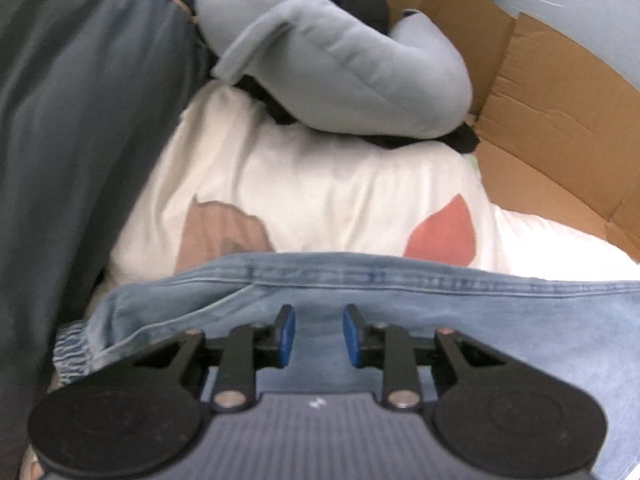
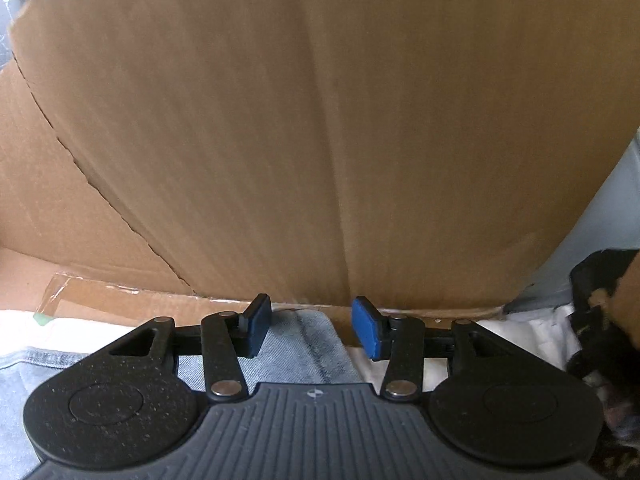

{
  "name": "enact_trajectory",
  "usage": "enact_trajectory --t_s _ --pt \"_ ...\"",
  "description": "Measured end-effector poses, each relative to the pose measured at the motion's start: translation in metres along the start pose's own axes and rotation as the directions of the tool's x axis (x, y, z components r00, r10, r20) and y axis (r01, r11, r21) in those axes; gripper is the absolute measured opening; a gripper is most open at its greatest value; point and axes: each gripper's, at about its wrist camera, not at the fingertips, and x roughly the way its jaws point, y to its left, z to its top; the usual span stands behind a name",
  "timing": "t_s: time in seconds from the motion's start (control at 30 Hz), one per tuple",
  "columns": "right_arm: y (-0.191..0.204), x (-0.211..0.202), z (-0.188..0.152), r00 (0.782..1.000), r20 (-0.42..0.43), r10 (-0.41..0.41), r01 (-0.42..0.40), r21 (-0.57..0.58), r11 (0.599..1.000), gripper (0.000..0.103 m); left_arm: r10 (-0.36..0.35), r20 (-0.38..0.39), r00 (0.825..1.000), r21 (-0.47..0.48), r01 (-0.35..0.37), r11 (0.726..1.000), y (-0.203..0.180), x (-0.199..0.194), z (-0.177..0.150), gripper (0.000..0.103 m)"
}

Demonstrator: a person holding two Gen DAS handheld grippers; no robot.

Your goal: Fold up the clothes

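Left hand-held gripper [image 1: 319,334]: spread a little, blue pads apart, nothing pinched; denim below the gap.
Jeans [image 1: 500,320]: pale blue denim right under the left hand-held gripper, seamed edge just ahead of its tips.
White cloth [image 1: 320,184]: beyond the denim (pink and brown patches on it).
Light blue garment [image 1: 340,68]: farther ahead, bunched over dark clothes.
Right hand-held gripper [image 2: 311,326]: spread wide, empty, above a denim strip [image 2: 300,344].
Cardboard box [image 2: 320,120]: wall close ahead of the right tips.
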Motion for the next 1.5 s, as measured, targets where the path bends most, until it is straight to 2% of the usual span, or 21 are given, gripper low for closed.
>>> enact_trajectory --t_s 0.23,0.33,0.43,0.5,0.7,0.9,1.03,1.13,1.3,1.37,1.43,1.5 --pt "0.003 0.015 -0.012 0.999 -0.051 0.010 -0.014 -0.072 0.997 0.051 -0.016 -0.015 1.000 -0.007 0.016 1.000 -0.013 -0.001 -0.005 0.030" --pt "0.000 0.017 -0.009 0.997 -0.072 0.018 -0.022 -0.056 0.998 0.050 -0.021 -0.018 1.000 -0.016 0.021 1.000 -0.016 -0.002 -0.007 0.030" --pt "0.004 0.016 -0.010 0.996 -0.083 0.036 -0.045 -0.106 0.993 0.034 -0.030 -0.016 0.999 -0.022 0.030 0.999 -0.021 -0.003 -0.007 0.030" --pt "0.009 0.013 -0.008 0.996 -0.080 0.034 -0.046 -0.143 0.989 0.019 -0.040 -0.017 0.999 -0.017 0.039 0.999 -0.026 -0.003 -0.007 0.030" --pt "0.021 -0.012 -0.008 1.000 0.031 0.001 0.008 -0.272 0.962 0.014 -0.089 -0.013 0.996 0.001 0.089 0.996 -0.045 -0.006 -0.006 0.031" --pt "0.034 -0.045 -0.010 0.983 0.184 -0.023 0.096 -0.400 0.911 0.012 -0.130 -0.008 0.992 0.028 0.130 0.991 -0.068 -0.004 -0.006 0.034" --pt "0.042 -0.064 -0.013 0.957 0.287 -0.033 0.163 -0.442 0.882 0.012 -0.160 0.002 0.987 0.026 0.160 0.987 -0.080 -0.004 -0.006 0.034" --pt "0.045 -0.067 -0.016 0.943 0.329 -0.047 0.202 -0.454 0.868 0.012 -0.187 0.005 0.982 0.039 0.186 0.982 -0.092 -0.003 -0.006 0.034" --pt "0.042 -0.049 -0.015 0.961 0.265 -0.074 0.187 -0.432 0.882 0.017 -0.210 0.006 0.978 0.070 0.209 0.975 -0.111 0.011 -0.005 0.034" --pt "0.041 -0.040 -0.013 0.967 0.240 -0.084 0.179 -0.412 0.893 0.025 -0.216 0.007 0.976 0.078 0.215 0.973 -0.118 0.017 -0.002 0.034" --pt "0.038 -0.037 -0.012 0.972 0.222 -0.081 0.163 -0.386 0.908 0.029 -0.222 0.009 0.975 0.085 0.220 0.972 -0.125 0.024 0.000 0.036" --pt "0.036 -0.038 -0.012 0.973 0.216 -0.084 0.162 -0.375 0.913 0.039 -0.228 0.009 0.974 0.098 0.226 0.969 -0.133 0.028 0.002 0.037"
